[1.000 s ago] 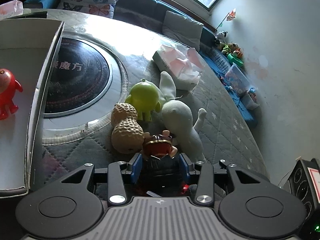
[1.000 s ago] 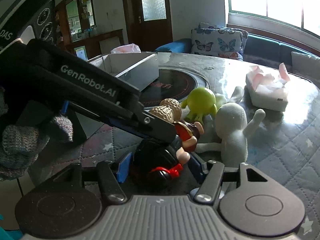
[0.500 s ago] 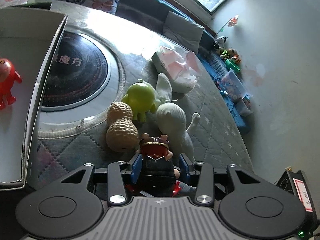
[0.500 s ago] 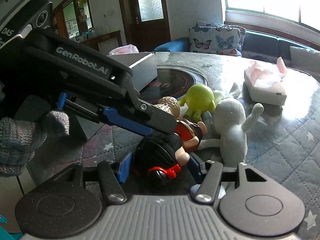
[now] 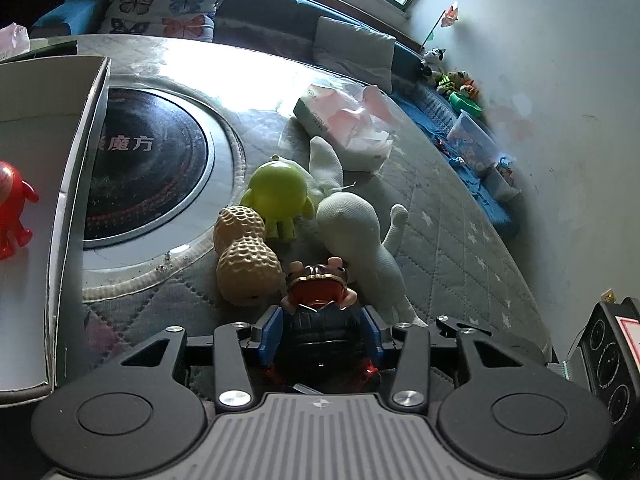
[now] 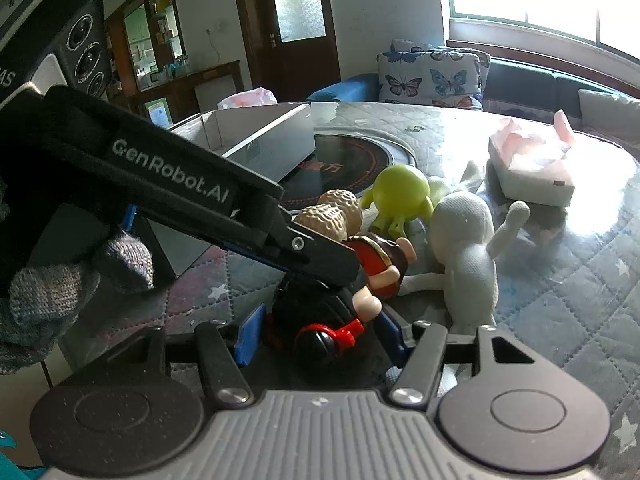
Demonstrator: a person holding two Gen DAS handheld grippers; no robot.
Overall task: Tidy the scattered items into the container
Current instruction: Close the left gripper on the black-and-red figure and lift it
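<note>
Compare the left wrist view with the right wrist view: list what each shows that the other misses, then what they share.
Only the left wrist view shows the red toy lying inside the box, and the toy clutter along the far wall.

Only the right wrist view shows the left tongs from outside, the gloved hand holding them, and the wooden door behind.

Both show the dark figurine between both pairs of tongs, with the peanut toy, green toy, white plush and tissue pack beyond it.
</note>
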